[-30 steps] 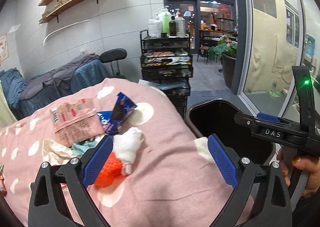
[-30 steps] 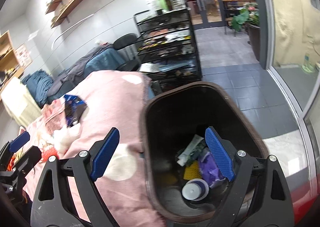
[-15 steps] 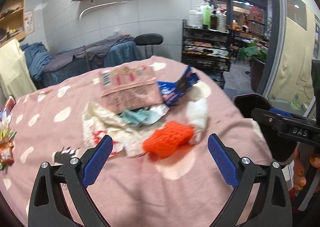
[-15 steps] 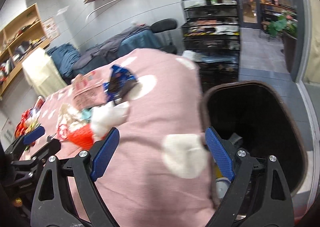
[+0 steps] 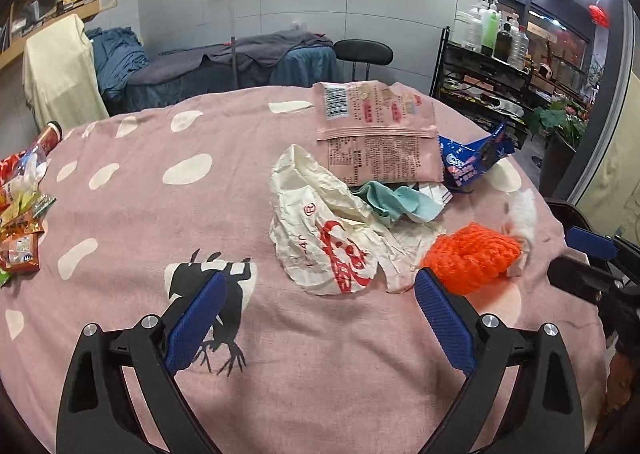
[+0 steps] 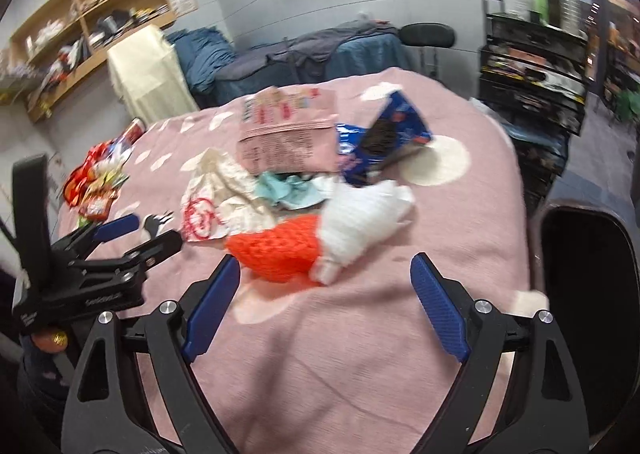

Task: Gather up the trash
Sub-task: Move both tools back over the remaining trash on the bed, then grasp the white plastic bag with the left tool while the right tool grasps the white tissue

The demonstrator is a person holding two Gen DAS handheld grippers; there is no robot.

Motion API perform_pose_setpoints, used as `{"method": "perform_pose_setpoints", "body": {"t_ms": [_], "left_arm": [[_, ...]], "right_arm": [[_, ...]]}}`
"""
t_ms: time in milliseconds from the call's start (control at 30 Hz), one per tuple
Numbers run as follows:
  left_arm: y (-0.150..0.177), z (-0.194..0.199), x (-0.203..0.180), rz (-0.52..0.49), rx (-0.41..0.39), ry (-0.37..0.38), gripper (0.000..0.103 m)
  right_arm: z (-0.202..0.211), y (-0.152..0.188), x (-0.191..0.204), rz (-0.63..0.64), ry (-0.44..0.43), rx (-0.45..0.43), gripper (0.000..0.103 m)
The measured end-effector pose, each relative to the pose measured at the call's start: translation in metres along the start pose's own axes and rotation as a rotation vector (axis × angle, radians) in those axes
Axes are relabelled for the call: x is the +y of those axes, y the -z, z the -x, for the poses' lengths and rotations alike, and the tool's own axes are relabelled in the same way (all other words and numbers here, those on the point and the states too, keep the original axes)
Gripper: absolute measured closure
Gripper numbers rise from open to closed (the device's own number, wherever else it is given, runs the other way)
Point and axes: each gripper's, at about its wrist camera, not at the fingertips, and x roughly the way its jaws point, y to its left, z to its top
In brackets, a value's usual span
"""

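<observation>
While both your left gripper (image 5: pixel 316 310) and right gripper (image 6: pixel 324 294) are hovering spread and empty, the trash pile (image 5: pixel 380 205) is lying ahead on the pink blanket (image 5: pixel 160 213), snack packets (image 5: pixel 20 213) far left, bin (image 6: pixel 588 274) at the right edge.

A black stool (image 5: pixel 363 50) stands beside a bottle-topped black cart (image 5: pixel 486 71).

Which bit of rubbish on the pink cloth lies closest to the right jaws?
The orange net ball, just ahead of them; the wrappers and crumpled paper lie farther back.
</observation>
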Motion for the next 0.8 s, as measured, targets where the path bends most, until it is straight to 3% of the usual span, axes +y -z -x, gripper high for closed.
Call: {"method": "perform_pose_setpoints", "body": {"t_ms": [100, 167, 400, 500, 633, 700, 800], "left_arm": [[-0.007, -0.009, 0.008, 0.01, 0.019, 0.006, 0.01], [-0.011, -0.015, 0.012, 0.017, 0.033, 0.013, 0.011], [-0.024, -0.044, 0.02, 0.051, 0.101, 0.027, 0.015], [-0.029, -0.056, 0.02, 0.052, 0.134, 0.046, 0.028], [-0.027, -0.062, 0.015, 0.037, 0.158, 0.06, 0.058], [-0.025, -0.059, 0.013, 0.02, 0.147, 0.067, 0.072], [-0.025, -0.051, 0.012, 0.018, 0.11, 0.052, 0.076]], "right_arm": [[-0.011, -0.005, 0.024, 0.114, -0.015, 0.019, 0.023], [-0.016, -0.007, 0.029, 0.126, 0.019, 0.019, 0.025], [-0.024, -0.023, -0.006, -0.055, 0.08, 0.009, 0.025], [-0.033, -0.029, -0.025, -0.125, 0.119, 0.02, 0.027], [-0.056, -0.031, -0.037, -0.168, 0.129, 0.101, 0.036], [-0.064, -0.03, -0.039, -0.174, 0.103, 0.134, 0.049], [-0.064, -0.031, -0.036, -0.159, 0.07, 0.126, 0.066]]}}
